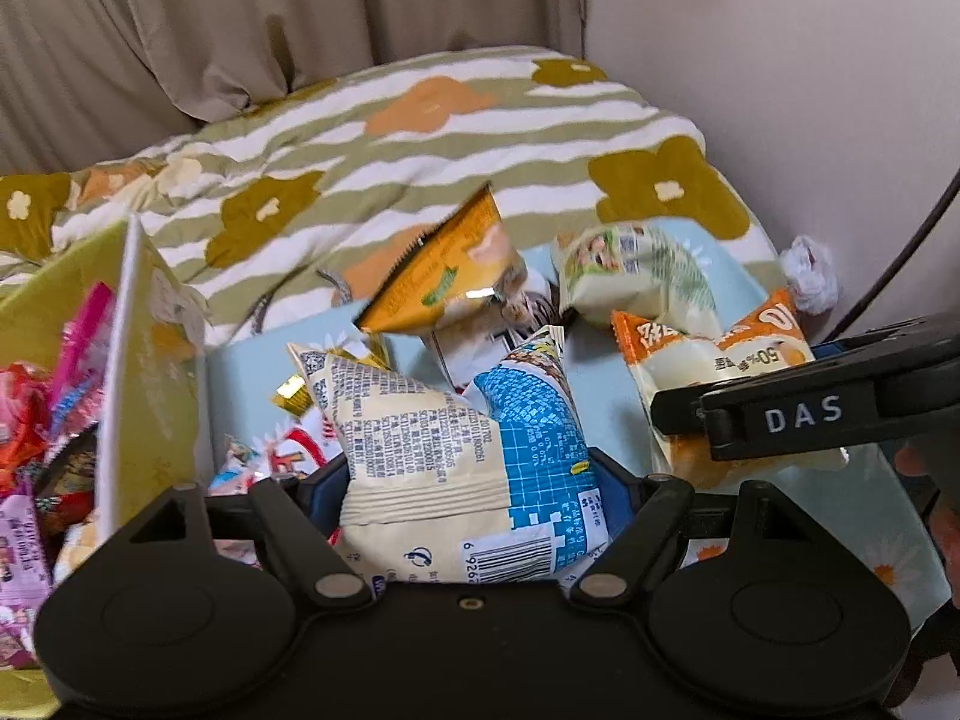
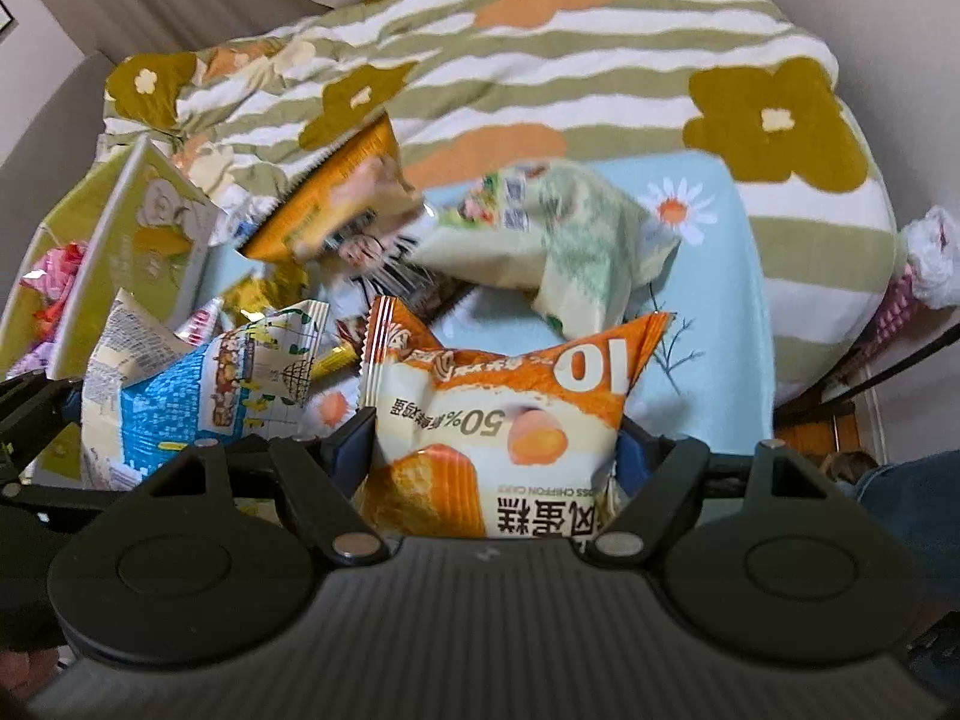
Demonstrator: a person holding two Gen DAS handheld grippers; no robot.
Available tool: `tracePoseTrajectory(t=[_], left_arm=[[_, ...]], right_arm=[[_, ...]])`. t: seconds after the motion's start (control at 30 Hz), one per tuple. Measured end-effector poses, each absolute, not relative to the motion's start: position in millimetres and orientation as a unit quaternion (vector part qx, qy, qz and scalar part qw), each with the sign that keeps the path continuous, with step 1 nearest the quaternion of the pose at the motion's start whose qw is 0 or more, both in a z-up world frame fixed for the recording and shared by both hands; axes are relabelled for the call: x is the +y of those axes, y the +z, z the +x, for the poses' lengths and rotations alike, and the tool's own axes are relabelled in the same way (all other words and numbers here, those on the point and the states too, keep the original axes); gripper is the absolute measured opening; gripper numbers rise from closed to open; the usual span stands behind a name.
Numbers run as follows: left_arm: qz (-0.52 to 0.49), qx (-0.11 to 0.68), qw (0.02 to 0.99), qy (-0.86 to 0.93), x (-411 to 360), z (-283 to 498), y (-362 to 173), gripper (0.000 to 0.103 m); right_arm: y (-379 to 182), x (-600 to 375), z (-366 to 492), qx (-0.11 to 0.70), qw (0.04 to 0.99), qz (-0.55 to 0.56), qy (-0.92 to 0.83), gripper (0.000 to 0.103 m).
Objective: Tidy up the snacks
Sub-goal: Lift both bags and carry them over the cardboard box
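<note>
- On the pale blue daisy-print cloth [image 2: 714,324] spread over the bed, the snack packets lie in a loose heap toward its left edge, beside a yellow-green box [image 1: 150,360].
- The left gripper [image 1: 474,480] pinches a cream-and-blue snack bag [image 1: 456,438] between its blue pads; the bag's long axis runs away from the camera, its barcode end nearest the gripper body and its crimped top pointing toward the far edge of the cloth.
- The right gripper [image 2: 498,450] clamps an orange chiffon cake packet [image 2: 504,426] across its width; the print reads upside down, so the packet's top sits at the gripper and its serrated bottom seam points away, toward the quilt.
- An amber-orange packet [image 1: 444,270] is tilted on the heap, one corner up, blurred.
- A pale green packet [image 2: 558,246] lies near the middle of the cloth, beyond the cake packet.
- The yellow-green box stands at the cloth's left edge with its white-edged flap up; inside are pink, red and purple wrapped sweets [image 1: 36,438], piled loosely.
- A striped floral quilt [image 1: 420,138] is bunched past the cloth's far edge, in front of a beige curtain [image 1: 240,18].
</note>
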State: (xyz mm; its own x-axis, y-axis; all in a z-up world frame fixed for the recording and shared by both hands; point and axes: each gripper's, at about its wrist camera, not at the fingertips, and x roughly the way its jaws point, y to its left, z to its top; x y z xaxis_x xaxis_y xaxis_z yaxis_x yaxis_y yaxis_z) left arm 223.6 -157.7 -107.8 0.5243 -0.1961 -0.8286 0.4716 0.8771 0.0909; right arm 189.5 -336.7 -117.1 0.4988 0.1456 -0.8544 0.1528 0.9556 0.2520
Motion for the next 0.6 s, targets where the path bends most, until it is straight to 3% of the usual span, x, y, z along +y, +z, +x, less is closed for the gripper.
tracePoseTrajectory(t=[0.6], left_arm=[[0.098,0.388,0.915,-0.054,-54.0,218.3,-21.0,0.081]], right_arm=[[-17.1,-242.1,218.1,0.428,0.889,0.079,0.14,0.093]])
